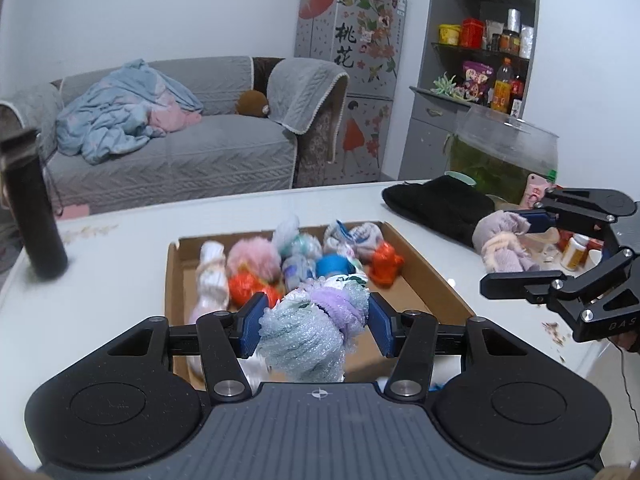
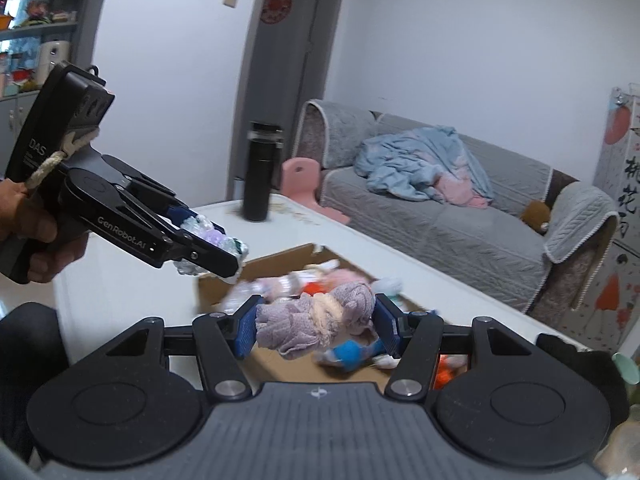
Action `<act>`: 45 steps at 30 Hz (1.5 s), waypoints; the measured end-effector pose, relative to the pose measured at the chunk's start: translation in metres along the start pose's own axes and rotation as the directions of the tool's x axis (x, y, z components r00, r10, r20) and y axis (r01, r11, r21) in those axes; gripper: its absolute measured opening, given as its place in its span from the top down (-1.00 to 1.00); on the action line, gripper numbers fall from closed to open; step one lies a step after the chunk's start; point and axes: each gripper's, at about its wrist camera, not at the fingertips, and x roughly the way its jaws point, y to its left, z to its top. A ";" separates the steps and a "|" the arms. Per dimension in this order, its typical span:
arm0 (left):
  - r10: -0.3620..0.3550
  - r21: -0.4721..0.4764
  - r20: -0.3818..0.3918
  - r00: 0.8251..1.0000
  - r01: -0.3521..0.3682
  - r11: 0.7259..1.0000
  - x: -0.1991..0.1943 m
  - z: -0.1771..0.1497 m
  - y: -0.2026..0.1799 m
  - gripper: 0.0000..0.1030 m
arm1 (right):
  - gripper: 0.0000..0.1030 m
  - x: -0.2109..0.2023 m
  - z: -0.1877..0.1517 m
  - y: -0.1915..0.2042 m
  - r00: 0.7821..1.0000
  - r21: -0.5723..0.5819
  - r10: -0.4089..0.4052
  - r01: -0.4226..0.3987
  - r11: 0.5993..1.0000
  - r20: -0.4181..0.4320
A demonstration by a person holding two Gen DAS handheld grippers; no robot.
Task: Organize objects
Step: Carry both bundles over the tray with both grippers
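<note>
My left gripper (image 1: 316, 324) is shut on a fuzzy sock bundle (image 1: 310, 332) of pale green and lilac, held above the near edge of a shallow cardboard box (image 1: 436, 280). Several rolled sock bundles (image 1: 296, 260) lie in that box, among them pink, orange and blue ones. My right gripper (image 2: 318, 328) is shut on a mauve and cream sock bundle (image 2: 320, 320), above the box (image 2: 280, 262). In the left wrist view the right gripper (image 1: 520, 248) hangs at the right, over the table. In the right wrist view the left gripper (image 2: 218, 246) shows at the left, held by a hand (image 2: 36, 236).
The box sits on a white table (image 1: 120, 272). A tall black flask (image 1: 34, 208) stands at the table's left; a black cloth (image 1: 436, 204), a fish bowl (image 1: 504, 152) and small bottles (image 1: 576, 252) crowd its right. Behind are a grey sofa (image 1: 192, 152) and shelves (image 1: 484, 52).
</note>
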 end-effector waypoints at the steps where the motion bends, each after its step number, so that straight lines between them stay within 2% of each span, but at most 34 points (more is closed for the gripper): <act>1: 0.004 0.003 -0.008 1.000 -0.004 1.000 0.007 0.005 0.001 -0.16 | -0.07 0.005 0.001 -0.004 1.000 0.001 0.000 0.000 1.000 -0.012; 8: 0.018 -0.036 -0.064 0.998 -0.020 0.999 0.060 0.023 0.008 -0.17 | -0.07 0.051 -0.001 -0.018 0.997 0.005 0.013 -0.013 1.000 -0.073; 18: 0.010 -0.093 -0.170 0.985 -0.026 0.995 0.113 -0.015 0.014 -0.17 | -0.07 0.106 -0.033 -0.007 0.978 0.020 0.093 -0.091 0.996 -0.187; 23: 0.010 -0.067 -0.188 0.982 -0.023 0.997 0.126 -0.029 0.012 -0.17 | -0.07 0.117 -0.044 -0.006 0.966 0.031 0.118 -0.114 0.993 -0.231; 33: 0.071 0.046 -0.183 0.980 -0.064 0.997 0.134 -0.043 0.016 -0.10 | -0.09 0.130 -0.050 -0.001 0.951 0.014 0.158 -0.160 0.987 -0.267; 42: 0.045 0.010 -0.203 0.978 -0.044 0.999 0.136 -0.040 0.026 -0.09 | -0.09 0.140 -0.047 -0.005 0.936 0.015 0.183 -0.187 0.982 -0.300; 44: 0.036 -0.018 -0.215 0.976 -0.041 0.999 0.136 -0.039 0.030 -0.19 | -0.09 0.143 -0.047 -0.008 0.933 0.016 0.182 -0.186 0.982 -0.311; 45: 0.028 -0.031 -0.219 0.975 -0.036 0.999 0.135 -0.038 0.031 -0.37 | -0.09 0.144 -0.048 -0.008 0.932 0.016 0.180 -0.185 0.983 -0.315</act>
